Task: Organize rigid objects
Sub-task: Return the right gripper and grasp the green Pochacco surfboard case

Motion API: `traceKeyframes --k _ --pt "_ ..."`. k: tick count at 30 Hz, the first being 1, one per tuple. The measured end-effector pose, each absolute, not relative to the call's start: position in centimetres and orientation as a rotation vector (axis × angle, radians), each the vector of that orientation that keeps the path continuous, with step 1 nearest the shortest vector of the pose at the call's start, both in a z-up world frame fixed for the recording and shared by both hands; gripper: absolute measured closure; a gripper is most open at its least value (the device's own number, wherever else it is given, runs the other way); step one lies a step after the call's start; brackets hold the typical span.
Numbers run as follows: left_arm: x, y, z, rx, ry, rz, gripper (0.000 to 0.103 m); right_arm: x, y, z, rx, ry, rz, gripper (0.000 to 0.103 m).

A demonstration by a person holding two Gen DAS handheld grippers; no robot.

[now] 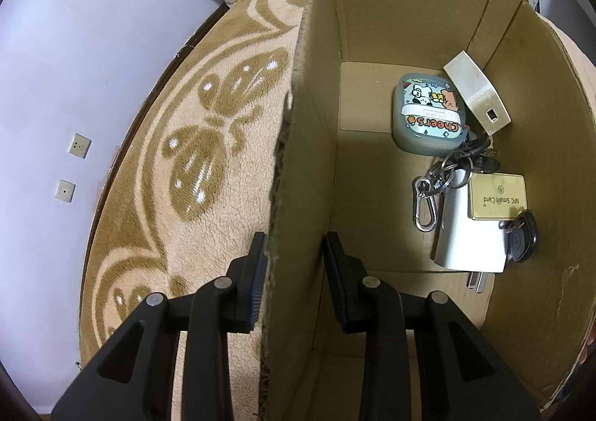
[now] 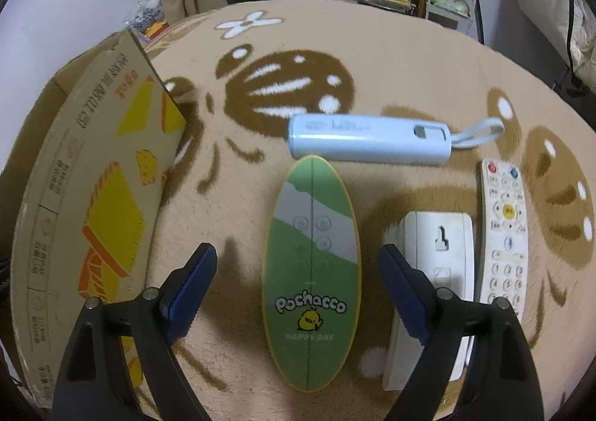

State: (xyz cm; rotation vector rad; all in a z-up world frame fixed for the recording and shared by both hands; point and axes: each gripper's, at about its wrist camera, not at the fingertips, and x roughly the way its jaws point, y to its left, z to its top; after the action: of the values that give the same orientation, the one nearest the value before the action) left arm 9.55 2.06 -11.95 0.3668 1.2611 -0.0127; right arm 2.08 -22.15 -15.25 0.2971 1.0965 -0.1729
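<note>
Cardboard box [image 1: 372,29] wall is straddled, unclamped, by the left gripper [image 1: 294,264]; tipping is risked. The right gripper [image 2: 298,283], spread wide, hangs over the green oval board [image 2: 311,272] on the fleece blanket [image 2: 409,59]; the white adapter [image 2: 436,253] at 3 o'clock may be snagged.
</note>
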Motion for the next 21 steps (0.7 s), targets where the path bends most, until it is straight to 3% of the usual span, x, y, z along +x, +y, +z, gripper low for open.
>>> traceKeyframes --k 10,21 --pt "9.4 1.8 -11.9 0.377 1.260 -0.011 0.073 1.9 -21.6 -16.1 0.270 1.104 -0.173 0.011" --pt "9.4 1.8 -11.9 0.376 1.260 -0.011 0.073 1.9 -21.4 -16.2 0.243 1.123 -0.207 0.030"
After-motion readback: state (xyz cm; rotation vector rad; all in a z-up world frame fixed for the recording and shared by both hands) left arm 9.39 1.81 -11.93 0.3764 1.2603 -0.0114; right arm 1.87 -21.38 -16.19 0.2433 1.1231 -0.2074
